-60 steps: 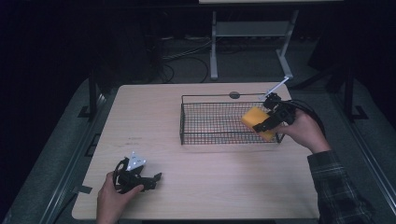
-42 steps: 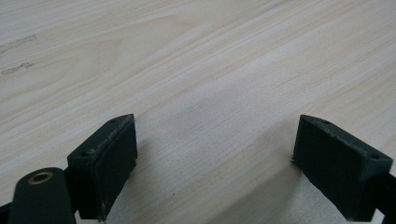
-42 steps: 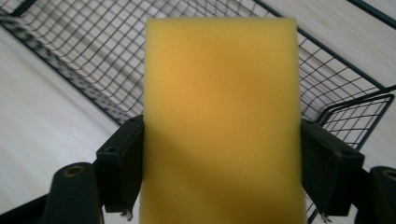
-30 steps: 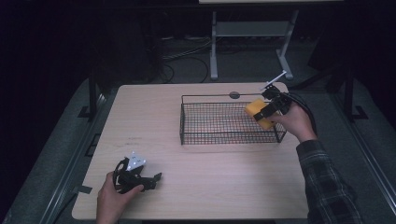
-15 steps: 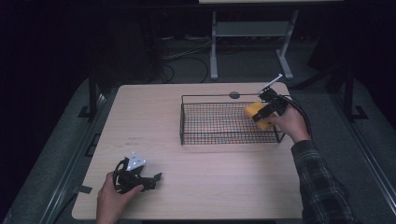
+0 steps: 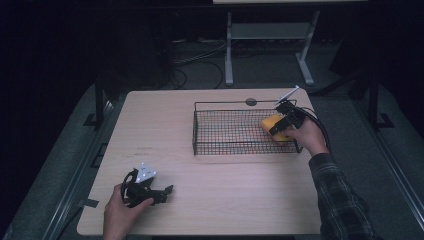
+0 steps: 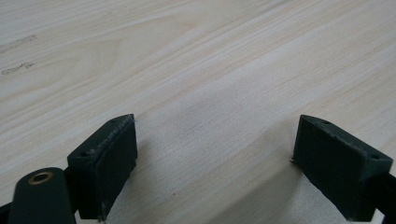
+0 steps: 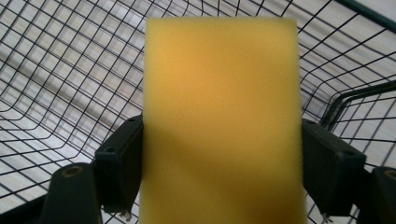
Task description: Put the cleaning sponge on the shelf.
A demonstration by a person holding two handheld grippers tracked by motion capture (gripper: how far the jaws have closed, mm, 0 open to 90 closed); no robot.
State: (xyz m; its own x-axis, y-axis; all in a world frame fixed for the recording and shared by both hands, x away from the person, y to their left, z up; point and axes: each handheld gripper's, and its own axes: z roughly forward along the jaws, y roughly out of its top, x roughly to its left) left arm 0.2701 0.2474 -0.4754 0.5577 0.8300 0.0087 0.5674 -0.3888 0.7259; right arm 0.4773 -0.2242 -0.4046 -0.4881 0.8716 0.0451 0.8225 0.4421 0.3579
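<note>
A yellow sponge (image 6: 272,125) is clamped in my right gripper (image 6: 278,127) at the right end of a black wire basket (image 6: 240,145), low inside it. In the right gripper view the sponge (image 8: 219,126) stands between both black pads (image 8: 119,163), with the basket's mesh (image 8: 56,84) behind and below. My left gripper (image 6: 162,192) rests on the table's near left part in a hand. Its jaws stand wide apart in the left gripper view over bare wood, with nothing between the fingertips (image 7: 105,163).
The light wooden table (image 6: 165,120) carries the basket at its back right. A small dark round spot (image 6: 251,102) lies behind the basket. A metal stand (image 6: 230,50) and cables sit on the dark floor beyond the table.
My right gripper has come down with the sponge into the right end of the basket. The left gripper has stayed where it was.
</note>
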